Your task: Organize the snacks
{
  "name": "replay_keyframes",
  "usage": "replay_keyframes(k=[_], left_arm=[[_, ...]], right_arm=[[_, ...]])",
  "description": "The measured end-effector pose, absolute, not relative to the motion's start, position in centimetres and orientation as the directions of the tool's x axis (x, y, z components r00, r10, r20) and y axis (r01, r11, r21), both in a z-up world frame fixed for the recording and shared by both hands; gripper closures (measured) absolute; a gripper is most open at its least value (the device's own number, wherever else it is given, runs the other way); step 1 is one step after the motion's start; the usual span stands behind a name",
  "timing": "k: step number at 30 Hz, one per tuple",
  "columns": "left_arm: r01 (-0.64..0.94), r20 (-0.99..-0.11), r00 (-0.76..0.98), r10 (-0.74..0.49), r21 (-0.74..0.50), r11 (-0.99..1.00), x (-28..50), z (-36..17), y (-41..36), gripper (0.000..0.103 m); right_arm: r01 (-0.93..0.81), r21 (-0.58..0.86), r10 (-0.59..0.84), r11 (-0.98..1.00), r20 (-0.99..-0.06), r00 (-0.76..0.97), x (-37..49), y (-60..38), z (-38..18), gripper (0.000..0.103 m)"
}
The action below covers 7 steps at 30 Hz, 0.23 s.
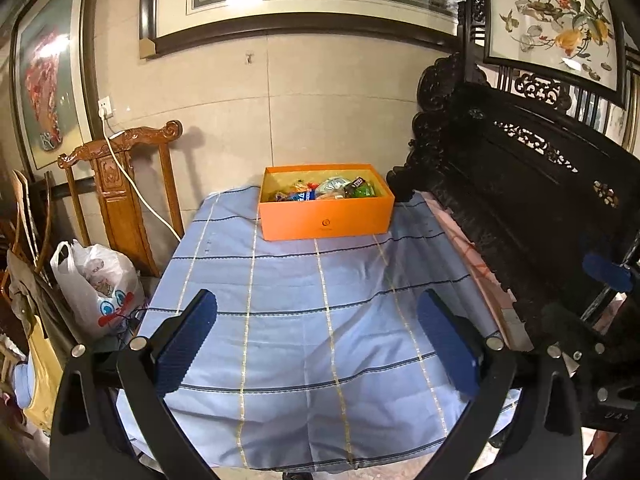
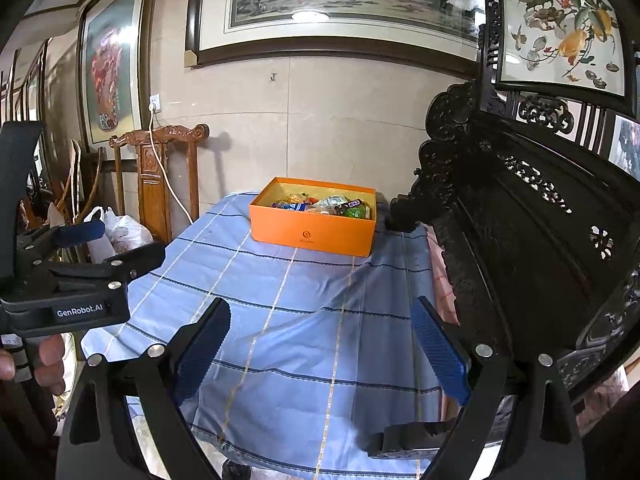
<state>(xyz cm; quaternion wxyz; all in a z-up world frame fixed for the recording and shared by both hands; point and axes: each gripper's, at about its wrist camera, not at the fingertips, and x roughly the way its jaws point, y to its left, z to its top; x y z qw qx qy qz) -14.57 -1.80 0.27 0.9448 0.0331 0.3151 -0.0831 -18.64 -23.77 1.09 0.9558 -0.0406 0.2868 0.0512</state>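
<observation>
A table draped in a blue striped cloth (image 1: 304, 320) is seen spread beneath and ahead of both tongs, its bare near half lying directly under the fingers. A dark carved wooden bench (image 1: 520, 184) is found along the right side of both tongs, close against the table edge. A carved brown wooden chair (image 1: 120, 184) is noted ahead and to the left of the tongs, with a white cable draped over it, and a white plastic bag (image 1: 96, 284) is set on the floor in front of the chair, left of the left gripper. An orange box (image 1: 326, 206) is placed at the far end of the cloth, well ahead of both tongs and roughly centred between the fingers in each view; its lid is off. Assorted wrapped snacks (image 1: 332, 190) are held inside it. The left gripper (image 1: 316, 340) is held released, its 2 blue pads well apart with nothing between them. The right gripper (image 2: 320, 350) is likewise spread wide and holds nothing. In the right wrist view, the left gripper's body (image 2: 68, 280) appears at the left, gripped by a hand.
</observation>
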Motion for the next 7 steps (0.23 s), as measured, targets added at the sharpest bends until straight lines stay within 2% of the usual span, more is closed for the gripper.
replay_keyframes(k=[7], left_arm=[[0.186, -0.622, 0.77, -0.139, 0.011, 0.982, -14.51, -0.01, -1.83, 0.004]], right_arm=[[-0.125, -0.048, 0.078, 0.991, -0.55, 0.831, -18.63, -24.1, 1.24, 0.011]])
